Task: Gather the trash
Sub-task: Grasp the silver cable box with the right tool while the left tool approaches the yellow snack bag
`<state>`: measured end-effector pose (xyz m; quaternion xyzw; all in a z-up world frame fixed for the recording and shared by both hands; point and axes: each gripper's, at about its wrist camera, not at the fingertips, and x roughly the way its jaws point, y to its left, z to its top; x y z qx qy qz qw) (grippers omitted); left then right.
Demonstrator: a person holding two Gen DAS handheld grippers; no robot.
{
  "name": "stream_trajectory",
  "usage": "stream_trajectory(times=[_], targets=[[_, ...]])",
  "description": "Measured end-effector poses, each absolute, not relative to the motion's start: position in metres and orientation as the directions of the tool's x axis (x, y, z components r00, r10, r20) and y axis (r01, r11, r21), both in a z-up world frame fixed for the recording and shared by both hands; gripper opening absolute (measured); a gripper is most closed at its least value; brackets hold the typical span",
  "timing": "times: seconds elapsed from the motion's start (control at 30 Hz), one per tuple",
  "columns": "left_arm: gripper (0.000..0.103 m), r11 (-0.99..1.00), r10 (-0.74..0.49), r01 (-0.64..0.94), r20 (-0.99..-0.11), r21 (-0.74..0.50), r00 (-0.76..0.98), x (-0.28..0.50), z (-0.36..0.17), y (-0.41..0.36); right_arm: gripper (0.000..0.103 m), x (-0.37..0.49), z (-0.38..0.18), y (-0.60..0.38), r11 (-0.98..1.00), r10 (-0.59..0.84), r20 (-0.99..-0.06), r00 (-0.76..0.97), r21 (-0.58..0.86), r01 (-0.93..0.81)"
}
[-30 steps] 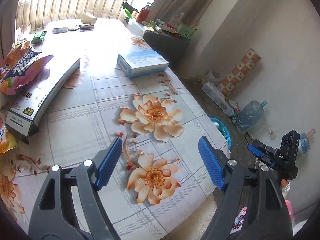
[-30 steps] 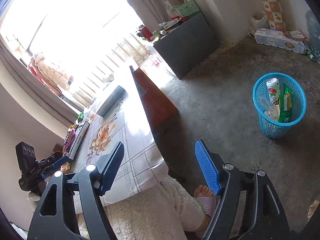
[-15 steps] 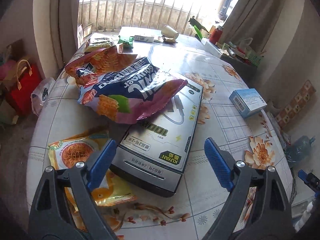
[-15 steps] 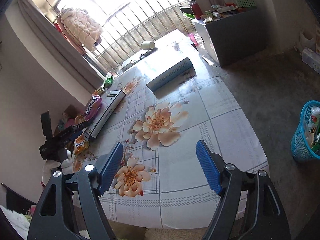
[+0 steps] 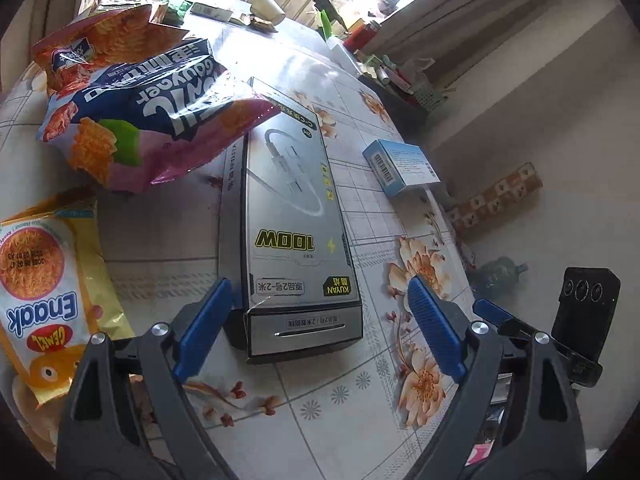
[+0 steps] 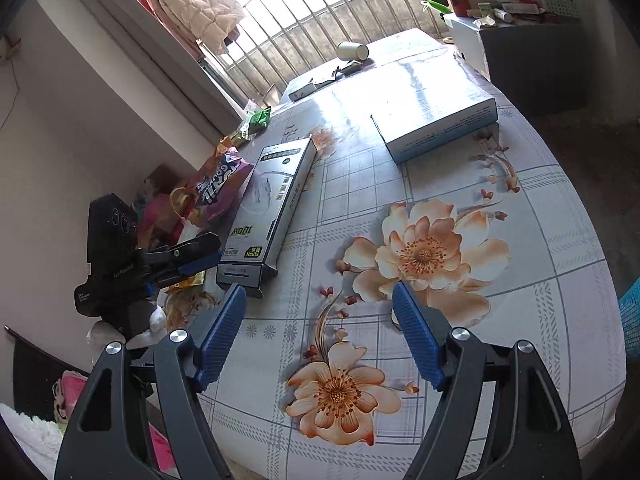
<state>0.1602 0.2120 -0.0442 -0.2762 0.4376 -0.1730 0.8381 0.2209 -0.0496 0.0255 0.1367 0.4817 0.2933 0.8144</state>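
Here the yellow Enaak snack packet point(image 5: 48, 292) is cut off by the left edge of the left wrist view, and its lower part lies behind the left tongs' point(image 5: 320, 328) arm. The purple-and-blue chip bag point(image 5: 136, 100) overlaps the far end of the grey cable box point(image 5: 292, 216), hiding that corner; a red-orange wrapper point(image 5: 100, 40) behind the bag is partly covered by it. Small items at the table's point(image 6: 560, 240) far end, among them a tipped paper cup point(image 6: 352, 51), are washed out by window glare. The blue basket point(image 6: 632, 320) shows only as a sliver at the right edge of the right wrist view.

The left tongs stand wide apart, having just been opening, their blue pads flanking the near end of the cable box without pressing on it; nothing is gripped. The right tongs point(image 6: 320, 336) also gape wide and empty above the flowered tablecloth, apart from every object. The pale blue box point(image 6: 436, 120) lies flat farther along the table, well apart from both.
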Motion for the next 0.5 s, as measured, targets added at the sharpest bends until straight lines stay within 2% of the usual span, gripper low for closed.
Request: stream_trajectory(times=[0.13, 0.27, 0.37, 0.5], targets=[[0.085, 0.756, -0.596, 0.132, -0.59, -0.641, 0.545, 0.134, -0.039, 0.2, 0.079, 0.24, 0.031, -0.01, 0.793, 0.584, -0.743, 0.327, 0.437, -0.424], [0.085, 0.763, -0.562, 0.105, -0.576, -0.638, 0.594, 0.107, -0.035, 0.22, 0.085, 0.263, 0.034, 0.041, 0.807, 0.522, -0.793, 0.314, 0.339, -0.483], [0.085, 0.793, -0.469, 0.019, -0.589, -0.609, 0.658, 0.088, -0.033, 0.249, 0.087, 0.282, 0.032, 0.076, 0.821, 0.477, -0.822, 0.311, 0.289, -0.493], [0.085, 0.83, -0.254, -0.182, -0.646, -0.528, 0.72, 0.073, -0.033, 0.289, 0.087, 0.305, 0.019, 0.114, 0.841, 0.415, -0.855, 0.31, 0.231, -0.489]])
